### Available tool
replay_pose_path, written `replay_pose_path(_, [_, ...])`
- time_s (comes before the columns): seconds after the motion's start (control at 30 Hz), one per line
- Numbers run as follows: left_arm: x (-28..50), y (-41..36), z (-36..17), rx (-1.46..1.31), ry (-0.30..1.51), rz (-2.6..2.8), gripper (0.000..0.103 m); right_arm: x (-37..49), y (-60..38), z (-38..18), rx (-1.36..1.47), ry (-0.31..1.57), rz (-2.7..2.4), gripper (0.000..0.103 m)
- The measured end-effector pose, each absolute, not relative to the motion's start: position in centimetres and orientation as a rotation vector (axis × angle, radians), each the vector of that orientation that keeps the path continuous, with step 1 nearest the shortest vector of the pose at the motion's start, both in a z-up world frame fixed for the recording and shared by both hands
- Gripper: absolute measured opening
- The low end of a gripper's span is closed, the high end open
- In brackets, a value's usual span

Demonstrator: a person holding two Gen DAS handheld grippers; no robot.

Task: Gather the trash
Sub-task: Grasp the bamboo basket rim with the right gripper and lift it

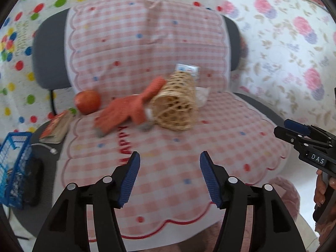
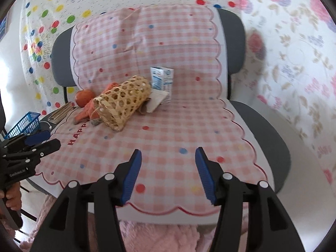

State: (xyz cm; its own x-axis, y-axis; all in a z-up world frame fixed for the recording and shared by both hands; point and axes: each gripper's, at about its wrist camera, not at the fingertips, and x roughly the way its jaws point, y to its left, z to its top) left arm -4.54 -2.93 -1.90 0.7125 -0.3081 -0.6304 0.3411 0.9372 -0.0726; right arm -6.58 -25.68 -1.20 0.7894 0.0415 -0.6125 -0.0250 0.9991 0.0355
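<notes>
Blue basket (image 1: 12, 163) at 9 o'clock, off chair edge. Left tool (image 1: 169, 176) wide, empty. Wicker basket (image 2: 121, 103) tipped on seat; milk carton (image 2: 162, 84) and crumpled paper (image 2: 155, 101) at its 2 o'clock. Right tool (image 2: 168, 174) wide, empty. Approach carton from above; pinch narrow faces, avoid nudging wicker basket.

A wicker basket (image 2: 121, 103) is lying on its side on the chair seat (image 2: 189, 130), ahead of the right claw (image 2: 168, 174) and to its left. A milk carton (image 2: 162, 84) is standing just behind the basket, a glove (image 1: 130, 109) is lying at its mouth, and an apple (image 1: 87, 101) is sitting farther left.
</notes>
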Motion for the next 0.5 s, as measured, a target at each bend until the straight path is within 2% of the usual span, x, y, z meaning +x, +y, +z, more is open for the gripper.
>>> replay_pose_path(0.13, [-3.4, -1.8, -1.8, 0.064, 0.695, -0.28, 0.061, -4.9, -24.3, -1.9, 0.021, 0.661, 0.085, 0.053])
replay_pose_path(0.23, [-2.7, -1.2, -1.8, 0.048, 0.691, -0.23, 0.075, -4.0, -23.6, -2.5, 0.033, 0.667, 0.112, 0.053])
replay_pose_path(0.5, [-1.0, -0.8, -2.8, 0.031, 0.709, -0.191, 0.075, -1.2, -21.4, -3.3, -0.004, 0.673, 0.148, 0.053])
